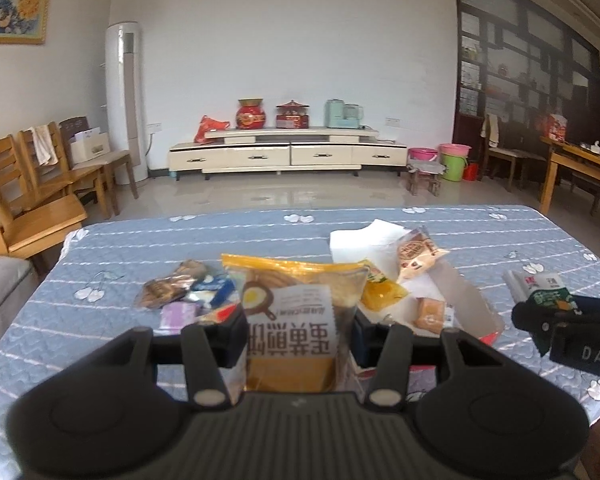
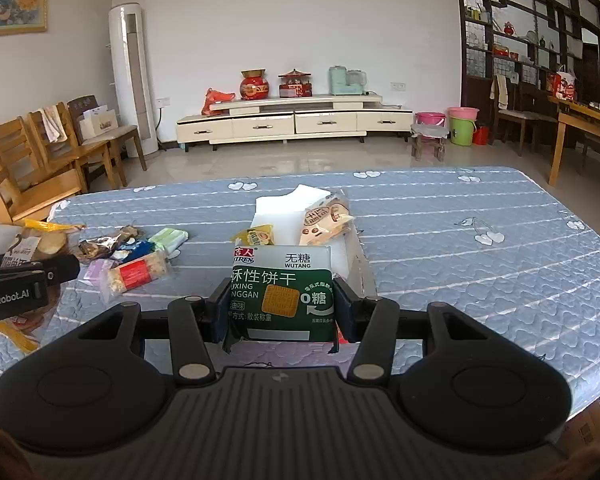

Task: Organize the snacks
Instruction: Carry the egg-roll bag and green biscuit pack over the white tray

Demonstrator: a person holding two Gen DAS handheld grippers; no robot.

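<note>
Snacks: your left gripper (image 1: 300, 332) is clamped on a yellow egg-pancake bag (image 1: 296, 312), right gripper (image 2: 278, 308) on a green-white biscuit pack (image 2: 282, 292) — both above the blue quilted table (image 2: 460, 240). White box (image 2: 340, 248) at 12 o'clock; bare cloth at 2 o'clock.

white box (image 2: 352, 254) front hidden by packet (image 2: 282, 298), contents perhaps unclear

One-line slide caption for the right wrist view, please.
Right gripper holds a green biscuit packet above the blue tablecloth, white box just beyond.
</note>
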